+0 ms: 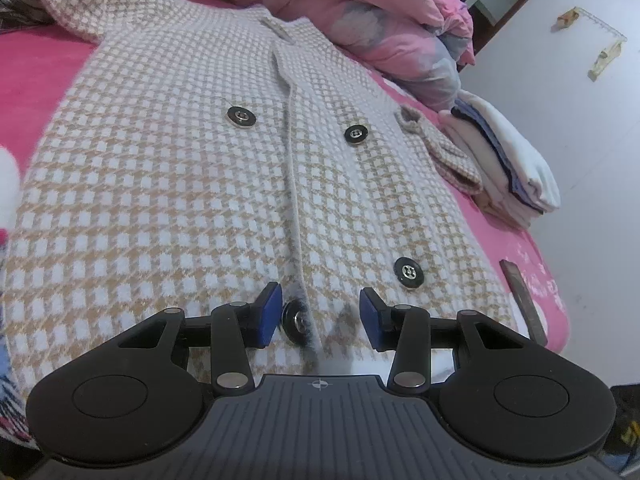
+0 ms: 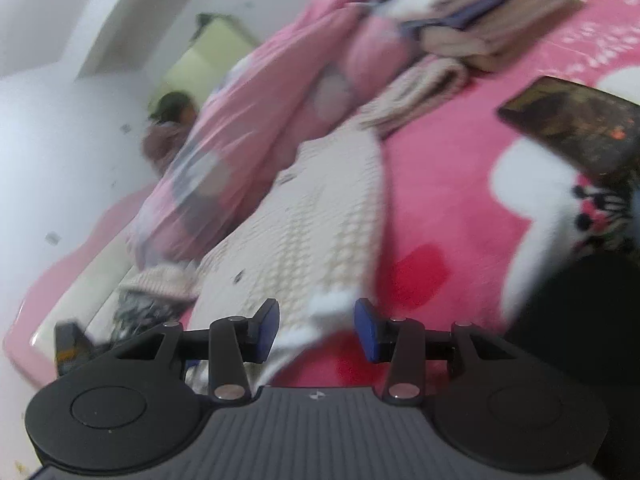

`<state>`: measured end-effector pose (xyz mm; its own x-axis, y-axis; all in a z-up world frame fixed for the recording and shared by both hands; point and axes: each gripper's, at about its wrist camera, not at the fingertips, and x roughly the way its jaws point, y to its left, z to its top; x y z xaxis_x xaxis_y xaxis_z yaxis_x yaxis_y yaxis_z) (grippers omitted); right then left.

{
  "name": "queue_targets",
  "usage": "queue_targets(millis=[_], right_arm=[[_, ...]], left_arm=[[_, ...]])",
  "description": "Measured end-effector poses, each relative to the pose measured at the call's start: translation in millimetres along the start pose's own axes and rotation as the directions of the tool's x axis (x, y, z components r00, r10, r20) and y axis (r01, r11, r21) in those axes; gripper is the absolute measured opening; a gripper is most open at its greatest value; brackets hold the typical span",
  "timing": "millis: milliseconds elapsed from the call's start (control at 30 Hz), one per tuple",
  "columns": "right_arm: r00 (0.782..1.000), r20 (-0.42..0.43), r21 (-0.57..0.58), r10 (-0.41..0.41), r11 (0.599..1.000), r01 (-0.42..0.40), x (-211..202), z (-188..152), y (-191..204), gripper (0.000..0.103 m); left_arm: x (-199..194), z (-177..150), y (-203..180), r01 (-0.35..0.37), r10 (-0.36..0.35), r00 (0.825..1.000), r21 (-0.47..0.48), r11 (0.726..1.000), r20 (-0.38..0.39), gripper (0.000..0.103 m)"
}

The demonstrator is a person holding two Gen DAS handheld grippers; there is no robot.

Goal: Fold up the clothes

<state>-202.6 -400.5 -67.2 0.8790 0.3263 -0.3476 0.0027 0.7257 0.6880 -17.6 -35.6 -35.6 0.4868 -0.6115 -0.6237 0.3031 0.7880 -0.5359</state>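
Houndstooth tan-and-white woollen coat [image 1: 168, 168] lies flat, buttoned front up, on the hot-pink plush bedspread [image 1: 36, 64]; black round buttons [image 1: 241, 116] flank the front placket; rumpled pink quilt [image 1: 360, 20] past the collar, folded white-and-beige stack [image 1: 516, 160] just beside the far sleeve; left gripper [image 1: 319, 318] over the hem, jaws apart, blue pads clear of fabric; right gripper [image 2: 316, 330] jaws apart at the coat's white hem corner [image 2: 320, 312], view blurred, contact unclear; dark phone [image 2: 576, 124] on bedspread.
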Motion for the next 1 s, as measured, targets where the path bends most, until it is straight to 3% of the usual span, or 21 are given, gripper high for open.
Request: queue_targets(millis=[100,367,533,600,767,833,1000], right_arm=[[0.997,-0.053,-0.009,0.054,0.998,-0.055,12.5,-6.4,10.4,0.045],[0.994,-0.09,-0.032,0.059,0.998,-0.062,42.9,-12.4,30.9,0.045],[0.992,-0.095,0.017,0.08,0.997,-0.078,46.8,-12.2,23.3,0.047],[0.992,-0.103,0.033,0.077,0.997,-0.074,46.9,-13.2,19.7,0.054],[0.992,-0.104,0.05,0.074,0.996,-0.069,45.6,-15.2,14.2,0.058],[0.991,-0.103,0.048,0.082,0.996,-0.077,46.0,-15.9,14.0,0.058],[0.987,-0.116,0.029,0.109,0.994,-0.107,50.2,-16.9,20.3,0.058]], left_arm=[[-0.1,-2.4,-1.4,-0.007,0.007,1.0,0.011,1.0,0.012,0.042],[-4.4,-4.8,-1.1,-0.015,0.016,0.999,-0.003,1.0,0.039,0.034],[-8.5,-5.4,5.3,0.043,-0.043,0.999,-0.044,0.998,0.008,0.04],[-9.8,-7.2,5.2,0.063,-0.063,0.998,-0.051,0.997,-0.004,0.047],[-12.2,-13.9,6.4,0.098,-0.1,0.995,-0.072,0.993,-0.03,0.048],[-12.3,-15.4,5.1,0.092,-0.093,0.995,-0.066,0.994,-0.022,0.046],[-10.6,-15.8,1.4,0.082,-0.082,0.997,-0.051,0.995,-0.004,0.023]])
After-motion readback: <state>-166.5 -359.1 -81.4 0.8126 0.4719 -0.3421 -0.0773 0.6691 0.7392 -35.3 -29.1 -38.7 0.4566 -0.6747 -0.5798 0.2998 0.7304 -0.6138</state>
